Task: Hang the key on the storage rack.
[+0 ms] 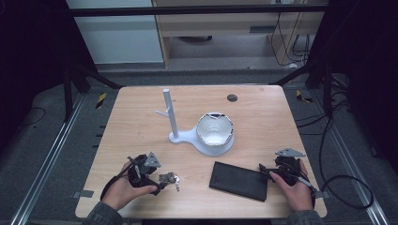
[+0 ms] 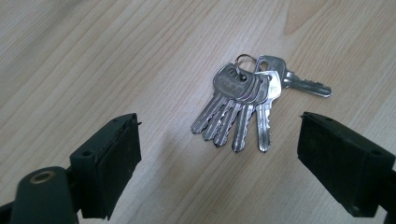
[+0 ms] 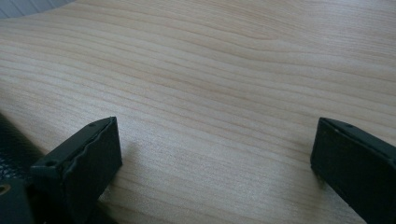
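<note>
the left gripper (image 2: 219, 154) hangs just over the table (image 1: 141, 126) with its jaws wide apart and nothing held, and the keys (image 2: 247, 105) lie flat on the wood just ahead of it, in line with the gap but past the jaw tips, touching neither one. the right gripper (image 3: 215, 158) is also wide open and holds nothing, with bare wood between its jaws and the black case (image 1: 239, 180) just beside it on its left. far ahead of both grippers stand the white stand (image 1: 171, 117) and the bowl (image 1: 215, 132).
</note>
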Motion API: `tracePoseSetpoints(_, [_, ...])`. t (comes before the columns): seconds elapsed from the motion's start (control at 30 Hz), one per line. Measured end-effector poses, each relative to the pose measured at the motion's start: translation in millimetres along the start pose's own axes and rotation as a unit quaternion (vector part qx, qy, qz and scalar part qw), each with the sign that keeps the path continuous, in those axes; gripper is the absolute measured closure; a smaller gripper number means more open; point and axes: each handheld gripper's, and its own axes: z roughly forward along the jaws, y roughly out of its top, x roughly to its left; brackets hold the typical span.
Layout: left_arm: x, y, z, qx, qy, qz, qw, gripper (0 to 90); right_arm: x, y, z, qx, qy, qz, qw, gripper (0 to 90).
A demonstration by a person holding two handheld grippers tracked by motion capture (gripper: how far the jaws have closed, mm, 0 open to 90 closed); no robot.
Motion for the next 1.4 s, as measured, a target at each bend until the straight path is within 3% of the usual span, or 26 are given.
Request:
tracePoseSetpoints(0.23, [-0.7, 5.8, -0.2, 0.025, 0.001, 0.027, 0.9993, 12.1, 0.4, 0.0, -0.3, 0.000, 0.002, 0.002, 1.0000, 2.1])
tracePoseSetpoints(0.8, [-0.5, 15.2, -3.9, 0.047, -0.010, 0.051, 0.9975, 22.6, 1.2, -0.4, -0.8, 0.001, 0.000, 0.003, 1.0000, 2.3])
tracePoseSetpoints(1.07, [-3.7, 22.6, 4.6, 0.078, -0.017, 0.068, 0.9944, 34.9, 1.4, -0.5, -0.7, 0.001, -0.001, 0.003, 1.0000, 2.3])
tracePoseSetpoints(1.2, [-8.5, 29.0, 12.7, 0.086, -0.021, 0.077, 0.9931, 36.8, 1.4, -0.5, -0.9, 0.001, -0.001, 0.003, 1.0000, 2.4])
tracePoseSetpoints(1.3, [-10.3, 32.0, 22.8, 0.106, -0.019, 0.087, 0.9904, 40.0, 1.5, -0.6, -1.0, 0.001, -0.001, 0.002, 1.0000, 2.5])
tracePoseSetpoints(1.4, [-9.2, 31.9, 25.7, 0.110, -0.021, 0.086, 0.9900, 42.4, 1.5, -0.6, -1.0, 0.001, -0.001, 0.002, 1.0000, 2.6])
